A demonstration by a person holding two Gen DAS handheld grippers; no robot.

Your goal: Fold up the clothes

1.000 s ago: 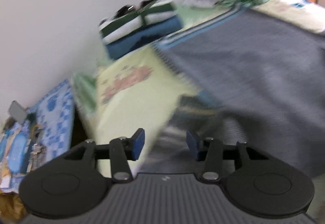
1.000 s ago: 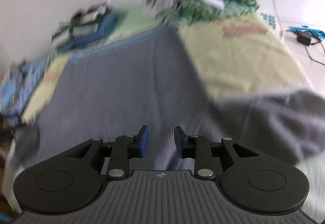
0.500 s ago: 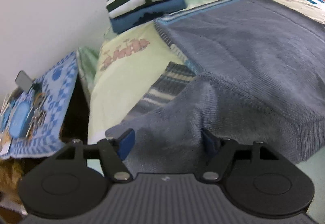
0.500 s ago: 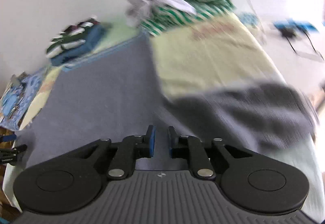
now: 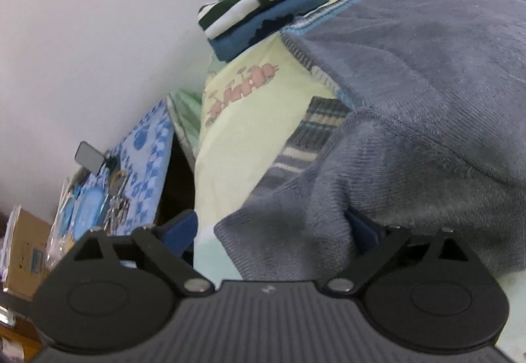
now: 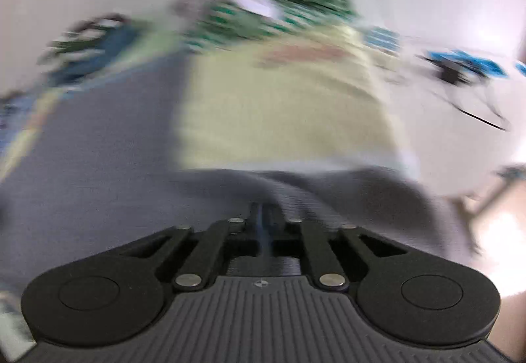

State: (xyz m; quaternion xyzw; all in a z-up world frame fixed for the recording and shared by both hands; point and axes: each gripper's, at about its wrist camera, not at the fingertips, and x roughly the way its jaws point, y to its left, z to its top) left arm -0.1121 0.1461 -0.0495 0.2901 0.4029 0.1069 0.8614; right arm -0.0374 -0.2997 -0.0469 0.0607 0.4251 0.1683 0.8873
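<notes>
A grey knit sweater (image 5: 427, 73) lies spread on the pale yellow bed sheet (image 5: 250, 119). Its sleeve, with a striped cuff (image 5: 305, 139), is bunched at the near edge. My left gripper (image 5: 269, 228) straddles that bunched sleeve; its jaws are opening wide and the left pad stands off the cloth. In the blurred right wrist view the sweater (image 6: 98, 165) fills the left, and its other sleeve (image 6: 361, 192) runs off to the right. My right gripper (image 6: 261, 211) hovers low over it, jaws closing and almost together, with no cloth plainly between them.
A folded stack, a green-and-white striped garment on a blue one (image 5: 259, 1), sits by the wall. A loose pile of grey and green clothes (image 6: 279, 1) lies at the far end. A side table with a blue cloth (image 5: 144, 146) and a cardboard box (image 5: 23, 251) stand to the left.
My left gripper dropped towards the sleeve and spread its jaws wide around it. My right gripper slid right across the sweater towards the other sleeve while its jaws narrowed.
</notes>
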